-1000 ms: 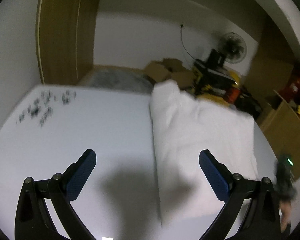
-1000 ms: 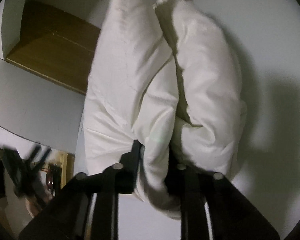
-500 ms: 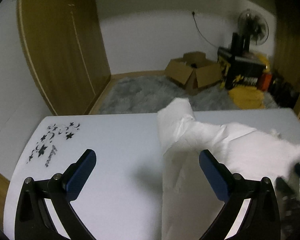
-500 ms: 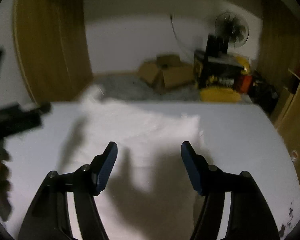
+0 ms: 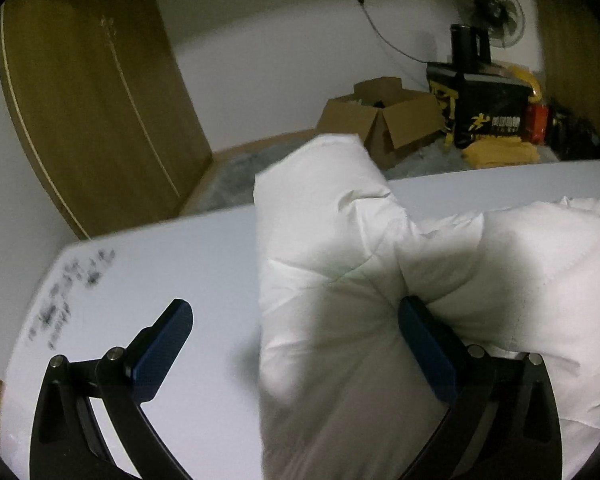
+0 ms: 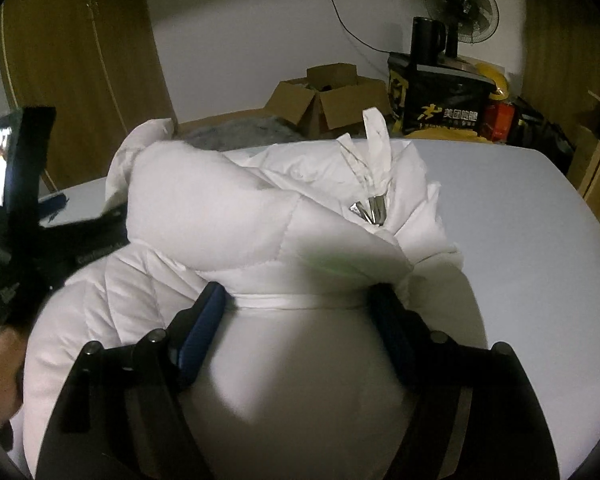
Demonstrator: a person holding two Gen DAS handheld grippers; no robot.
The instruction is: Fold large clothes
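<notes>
white puffer jacket (image 6: 260,240) bunched mid-frame on the table (image 6: 540,220) | my right tongs (image 6: 296,312) spread wide, straddling its padded bulk to press it flat | my left tongs (image 5: 296,340) spread, 1 finger (image 5: 428,344) against the padding, steadying

The puffy white jacket (image 6: 236,216) heaps up across the desk's (image 5: 148,264) middle, blocking passage there. Bare desk lies open to its left and far right; boxes (image 6: 324,96) crowd the floor beyond.
</notes>
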